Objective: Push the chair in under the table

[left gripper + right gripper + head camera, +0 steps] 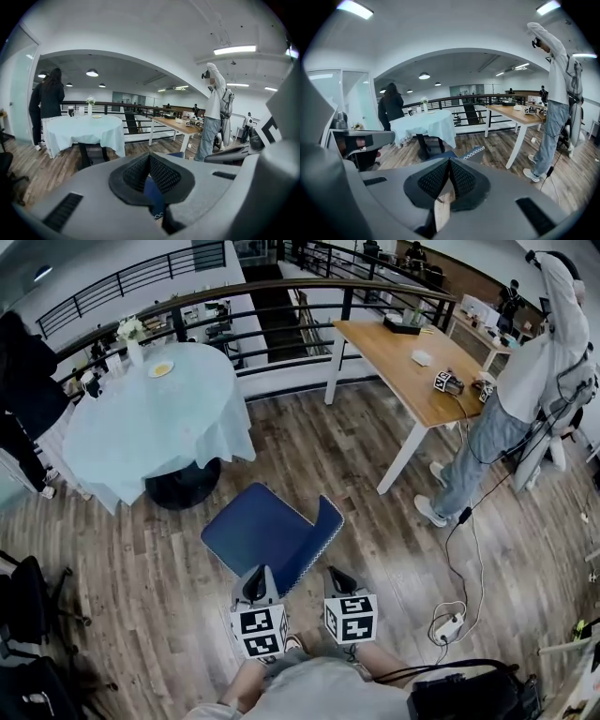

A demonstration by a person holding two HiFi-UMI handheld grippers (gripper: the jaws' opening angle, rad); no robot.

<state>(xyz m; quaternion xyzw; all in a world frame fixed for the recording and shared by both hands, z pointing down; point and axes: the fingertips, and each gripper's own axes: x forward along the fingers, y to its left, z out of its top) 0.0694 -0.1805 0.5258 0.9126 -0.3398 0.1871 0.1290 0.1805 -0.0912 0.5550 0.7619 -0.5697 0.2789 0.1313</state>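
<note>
A blue chair with a patterned backrest stands on the wood floor, its seat facing the round table draped in a pale blue cloth. My left gripper and right gripper are side by side just behind the backrest, both shut with nothing between the jaws. Whether they touch the backrest I cannot tell. In the left gripper view the blue chair shows below the closed jaws, and the table stands ahead. In the right gripper view the backrest edge peeks over the jaws, with the table beyond.
A wooden desk with white legs stands at the right. A person stands beside it, cables and a power strip on the floor nearby. Another person stands behind the round table. A railing runs behind. Black office chairs sit at left.
</note>
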